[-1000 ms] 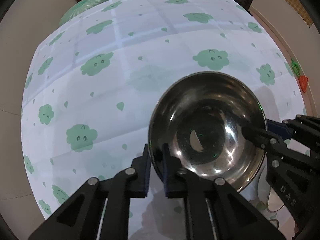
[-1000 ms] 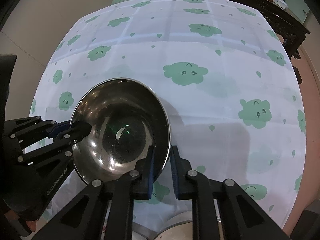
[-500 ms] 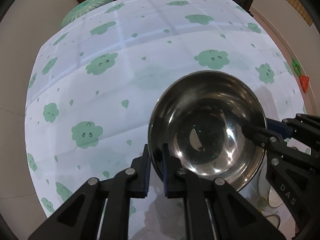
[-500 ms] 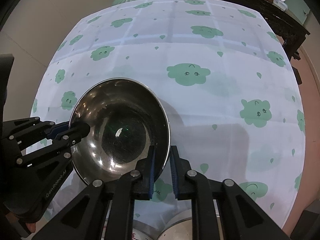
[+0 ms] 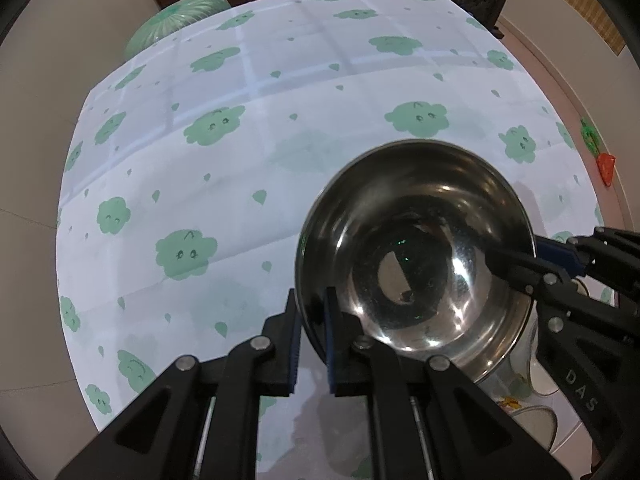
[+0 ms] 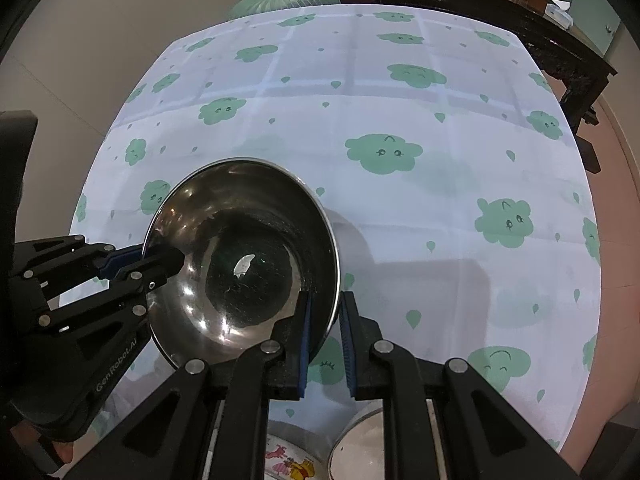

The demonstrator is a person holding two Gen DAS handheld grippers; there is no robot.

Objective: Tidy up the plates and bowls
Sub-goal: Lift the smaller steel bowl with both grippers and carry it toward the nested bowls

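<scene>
Two grippers: both clamped on one steel bowl, from opposite sides of its rim.
Steel bowl (image 5: 416,252): held tilted above the table, its shiny inside facing both cameras; empty, with light spots reflected on its bottom.
Left gripper (image 5: 311,336): jaws pinched together on the bowl's near-left rim, one blue-padded finger outside the wall, the other inside.
Right gripper (image 6: 323,336): jaws pinched on the opposite rim, wall between the two blue pads; in the left view it reached in from the right edge.
Table (image 6: 420,216): covered with a white cloth printed with green clouds and drops; a soft shadow lay on the cloth beside the bowl.
Other dishes: a white bowl (image 6: 360,444) and a plate with a cartoon print (image 6: 288,464) sat at the near edge of the table, partly hidden under the right gripper.
Surroundings: a green ribbed stool (image 5: 176,20) stood beyond the far corner; dark wooden furniture (image 6: 500,12) lined the back wall.
</scene>
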